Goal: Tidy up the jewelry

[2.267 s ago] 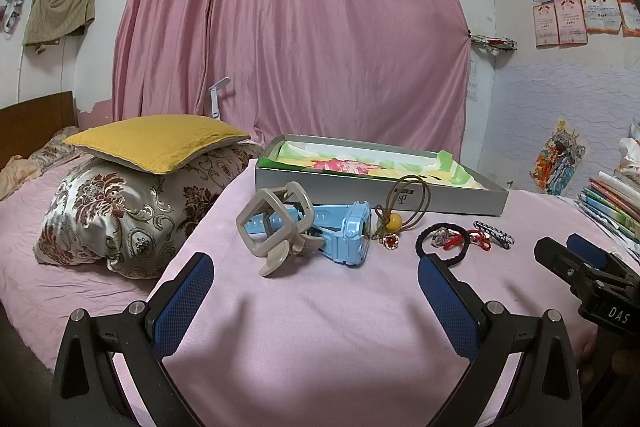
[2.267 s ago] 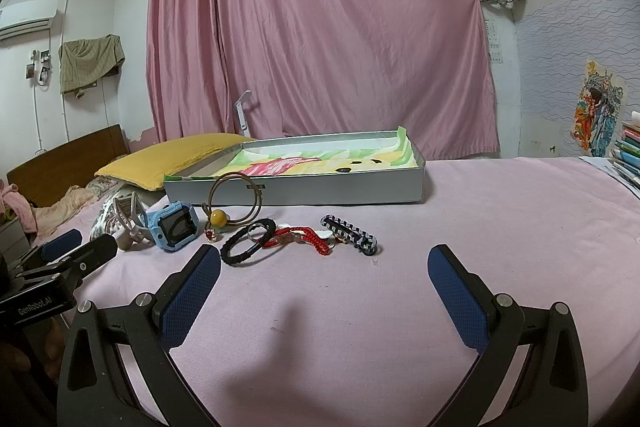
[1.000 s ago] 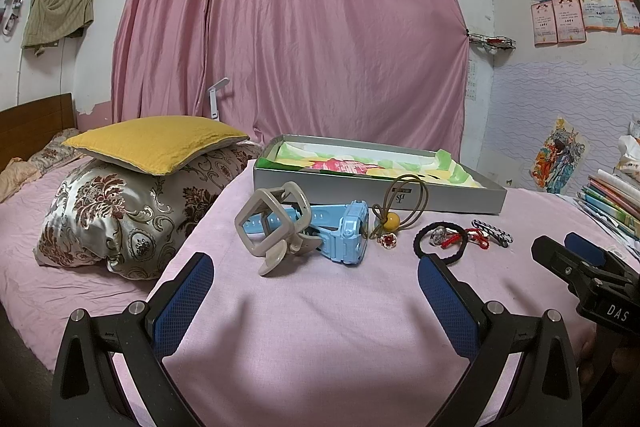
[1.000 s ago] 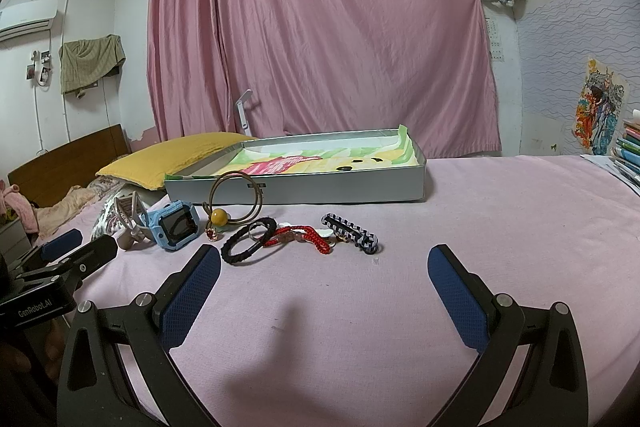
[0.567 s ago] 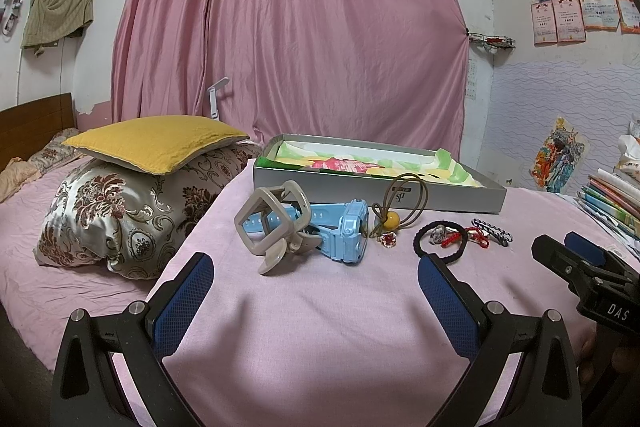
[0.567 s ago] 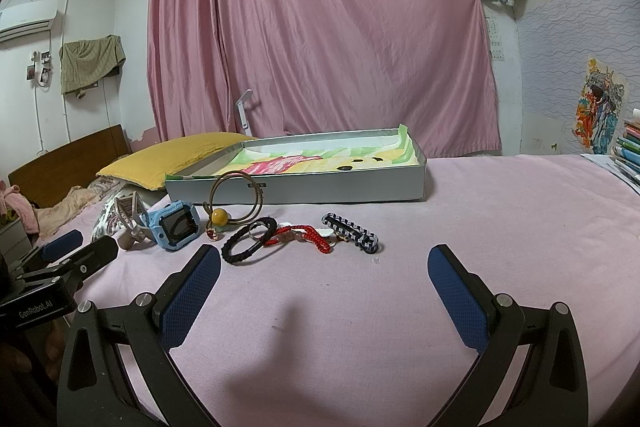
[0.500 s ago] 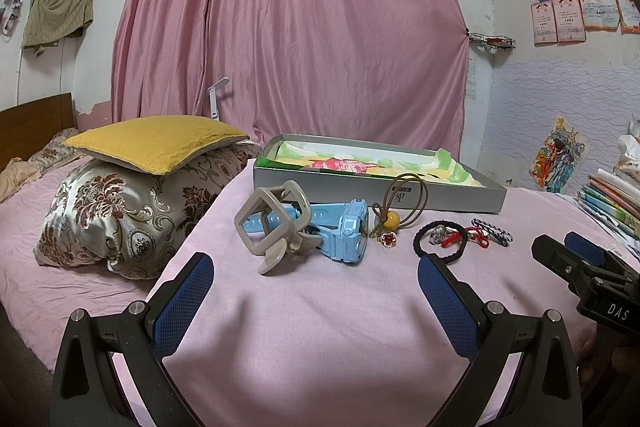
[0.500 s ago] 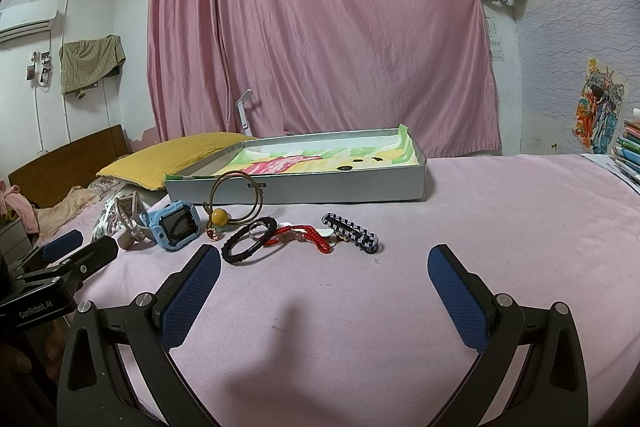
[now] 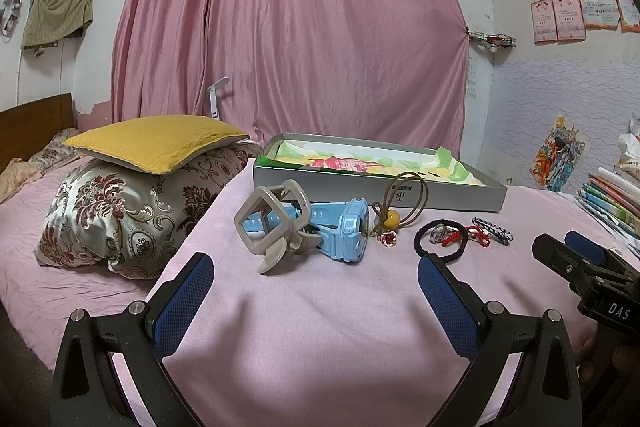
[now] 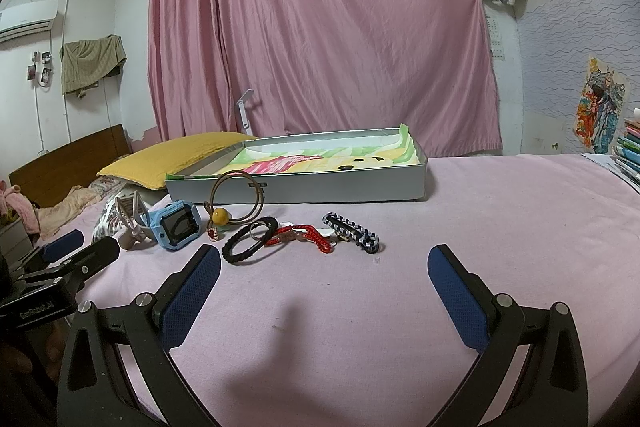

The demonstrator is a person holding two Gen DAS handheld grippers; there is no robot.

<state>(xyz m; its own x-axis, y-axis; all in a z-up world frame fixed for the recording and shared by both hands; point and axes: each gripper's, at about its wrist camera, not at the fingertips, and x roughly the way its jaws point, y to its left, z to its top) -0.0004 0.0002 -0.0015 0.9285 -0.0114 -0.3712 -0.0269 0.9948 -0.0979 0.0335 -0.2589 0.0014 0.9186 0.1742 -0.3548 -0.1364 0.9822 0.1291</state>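
Two grippers are mine, each with its jaws spread wide and holding nothing: the left gripper [image 9: 316, 291] and the right gripper [image 10: 324, 287], their fingers faced with dimpled blue pads [image 9: 182, 301], hover low over the pink woven bedspread [image 10: 500, 227]. Farthest left lies a beige angular plastic hair claw [image 9: 274, 223], touching a pale blue chunky plastic watch [image 9: 348, 231]. Next comes a thin brown elastic loop with a glossy amber bead [image 10: 236, 201], leaning up against the box, with a tiny red charm [image 9: 388, 237] beside it whose shape I cannot make out. A black braided cord bracelet [image 10: 250, 239] overlaps a small metal ring, then a red knotted cord [image 10: 300, 235], then a black-and-white checked bar clip [image 10: 352, 229]; something white under them is half hidden. Behind all this sits a shallow grey cardboard box lined with flowery paper [image 10: 340, 185].
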